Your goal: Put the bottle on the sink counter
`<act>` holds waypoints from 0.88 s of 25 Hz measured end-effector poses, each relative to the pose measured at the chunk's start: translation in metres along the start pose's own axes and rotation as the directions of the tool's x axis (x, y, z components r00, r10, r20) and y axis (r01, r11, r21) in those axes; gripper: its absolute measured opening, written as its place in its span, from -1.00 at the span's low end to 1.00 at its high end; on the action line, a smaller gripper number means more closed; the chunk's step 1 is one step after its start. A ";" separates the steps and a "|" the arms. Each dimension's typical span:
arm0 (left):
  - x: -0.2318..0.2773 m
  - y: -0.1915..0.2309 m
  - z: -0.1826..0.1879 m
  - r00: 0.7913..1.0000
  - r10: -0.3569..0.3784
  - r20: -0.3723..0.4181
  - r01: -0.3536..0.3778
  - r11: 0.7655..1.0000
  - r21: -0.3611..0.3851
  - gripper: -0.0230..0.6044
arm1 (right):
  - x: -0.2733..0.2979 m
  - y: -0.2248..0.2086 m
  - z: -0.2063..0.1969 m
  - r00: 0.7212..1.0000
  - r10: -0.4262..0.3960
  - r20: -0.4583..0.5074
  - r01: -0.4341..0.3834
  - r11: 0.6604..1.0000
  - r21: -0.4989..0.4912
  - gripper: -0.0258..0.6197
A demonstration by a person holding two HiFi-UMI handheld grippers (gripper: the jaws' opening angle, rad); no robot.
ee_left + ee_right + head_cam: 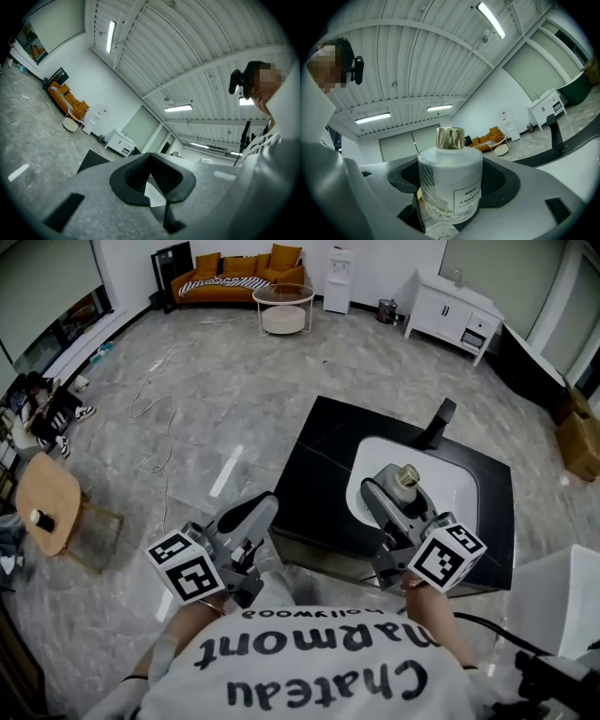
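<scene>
Bottle (450, 187) gripped between the two jaws of the right gripper (452, 183). The dark pads press its frosted white body from either side. Its gold cap (450, 138) points out past the jaw tips, away from the gripper's camera, and a white label (467, 197) with small print faces that camera.

In the head view the bottle (400, 487) sits at the fore end of the right gripper (398, 495), whose marker cube (446, 556) lies nearer the person. The held bottle is over the white basin (373, 452) sunk into the black sink counter (319, 474). Whether its base touches the basin cannot be told. The black faucet (436, 423) rises at the counter's far side, beyond the bottle and apart from it.

The left gripper (255, 512) hangs just off the counter's near left corner, over the grey floor (234, 399). In the left gripper view, the left gripper (150, 159) has its jaws brought together tip to tip, with nothing between them.

Well beyond the counter's far side stand an orange sofa (239, 273) and a round table (283, 307). A white cabinet (450, 310) stands off the counter's far right corner.
</scene>
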State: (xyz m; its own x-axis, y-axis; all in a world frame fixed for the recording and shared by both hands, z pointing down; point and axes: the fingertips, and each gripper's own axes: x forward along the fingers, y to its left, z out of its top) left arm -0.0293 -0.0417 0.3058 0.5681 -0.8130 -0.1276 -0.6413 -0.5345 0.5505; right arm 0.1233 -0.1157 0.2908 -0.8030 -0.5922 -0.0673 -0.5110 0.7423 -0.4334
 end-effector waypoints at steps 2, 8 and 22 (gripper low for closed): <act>0.013 0.006 0.000 1.000 -0.020 -0.008 0.020 1.000 -0.003 -0.88 | 0.002 -0.011 -0.002 1.000 -0.029 -0.003 0.029 1.000 0.010 0.14; 0.046 0.047 0.009 0.997 -0.059 -0.041 0.059 0.998 -0.003 -0.88 | 0.036 -0.046 -0.008 0.995 -0.096 0.006 0.096 0.995 0.032 0.14; 0.132 0.175 0.091 0.964 -0.195 -0.183 0.190 0.981 -0.045 -0.88 | 0.170 -0.113 0.004 0.955 -0.292 0.050 0.288 0.955 0.069 0.13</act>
State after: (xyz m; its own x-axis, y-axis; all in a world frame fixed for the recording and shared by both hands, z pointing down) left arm -0.1134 -0.2638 0.3100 0.7666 -0.6372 -0.0794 -0.4982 -0.6682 0.5525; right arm 0.0462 -0.3015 0.3244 -0.6023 -0.7981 0.0172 -0.6987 0.5166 -0.4950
